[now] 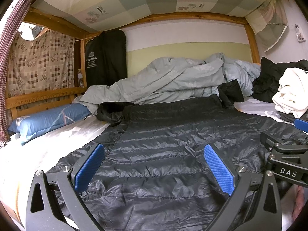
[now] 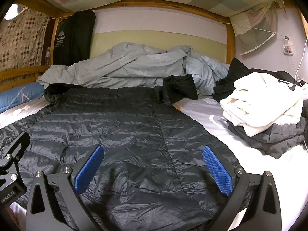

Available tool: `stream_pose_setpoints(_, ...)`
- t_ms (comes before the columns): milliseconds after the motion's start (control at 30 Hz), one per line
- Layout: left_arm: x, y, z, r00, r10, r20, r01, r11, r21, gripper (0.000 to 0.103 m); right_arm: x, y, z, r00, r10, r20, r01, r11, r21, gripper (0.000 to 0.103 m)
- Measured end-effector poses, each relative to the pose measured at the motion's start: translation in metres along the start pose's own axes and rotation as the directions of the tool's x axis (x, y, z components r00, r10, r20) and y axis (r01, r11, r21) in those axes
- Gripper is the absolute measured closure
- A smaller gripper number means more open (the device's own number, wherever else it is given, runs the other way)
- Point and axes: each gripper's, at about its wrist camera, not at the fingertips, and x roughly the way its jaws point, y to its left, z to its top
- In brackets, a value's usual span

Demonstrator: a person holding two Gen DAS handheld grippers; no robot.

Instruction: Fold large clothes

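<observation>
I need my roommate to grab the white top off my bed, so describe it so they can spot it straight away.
Find the bed's white sheet, then the spread-out black puffer jacket. To its right, a clothes pile lies by the wall; the cream white garment is crumpled on top, the only pale piece among dark grey and black clothes.

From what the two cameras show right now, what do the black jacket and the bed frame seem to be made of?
The black puffer jacket looks like thin synthetic shell fabric, perhaps nylon: it has a slight sheen, fine crinkles and stitched horizontal quilting, so it is probably padded. The bed frame looks like varnished wood, perhaps pine: it is orange-brown with visible grain and knots.
</observation>
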Motion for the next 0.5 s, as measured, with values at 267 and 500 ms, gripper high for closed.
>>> stream_pose_setpoints(267, 0.0007, 0.0003, -0.0001, 1.000, -0.002, -0.005, 0.002, 1.000, 0.002, 0.000, 0.0005, 0.0009, -0.0018, 1.000, 0.001, -0.005, -0.001, 1.000, -0.001, 0.000)
stream_pose_setpoints(500, 0.0005, 0.0009, 0.0004, 1.000, -0.001, -0.005, 0.001, 1.000, 0.005, 0.000, 0.0011, 0.0011, -0.0018, 1.000, 0.002, -0.005, -0.002, 1.000, -0.002, 0.000)
